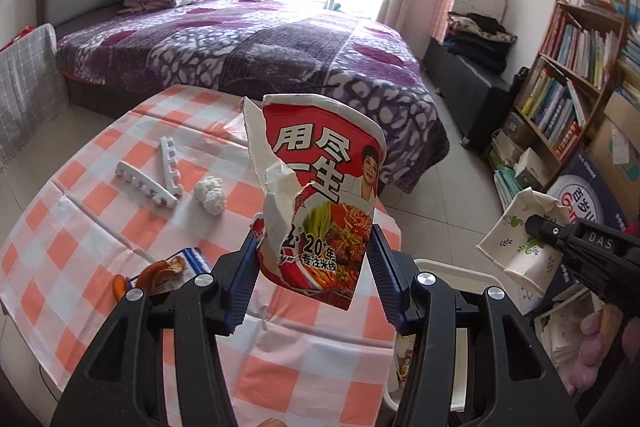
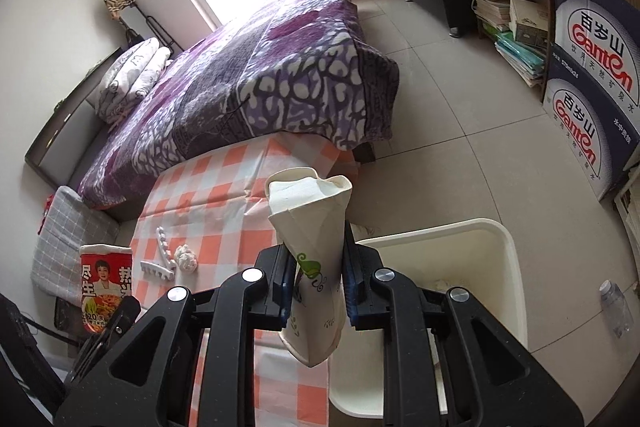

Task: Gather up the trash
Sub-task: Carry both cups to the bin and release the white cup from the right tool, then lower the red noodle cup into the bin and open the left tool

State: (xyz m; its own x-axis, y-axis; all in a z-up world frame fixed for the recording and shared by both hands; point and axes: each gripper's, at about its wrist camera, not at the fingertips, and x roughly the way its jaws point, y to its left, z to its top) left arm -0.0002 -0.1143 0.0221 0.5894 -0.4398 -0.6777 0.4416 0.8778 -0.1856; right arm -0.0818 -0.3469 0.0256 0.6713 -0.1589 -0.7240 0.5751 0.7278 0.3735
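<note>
Left gripper (image 1: 312, 259) has its blue pads clamped on a torn red noodle cup (image 1: 320, 195) held up over the checkered table (image 1: 100, 227), while the right gripper (image 2: 316, 279) is squeezed tight on a flattened paper cup (image 2: 316, 267) (green swirl print). White bin (image 2: 480, 259) sits at about 3 o'clock of that cup, foam strips (image 1: 154, 175) and a tissue wad (image 1: 211, 195) at 10 o'clock of the noodle cup

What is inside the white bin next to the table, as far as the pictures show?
The white bin shows a mostly bare inner wall with one small pale scrap low inside. Its bottom is hidden behind the right gripper and the flattened paper cup it holds.
</note>
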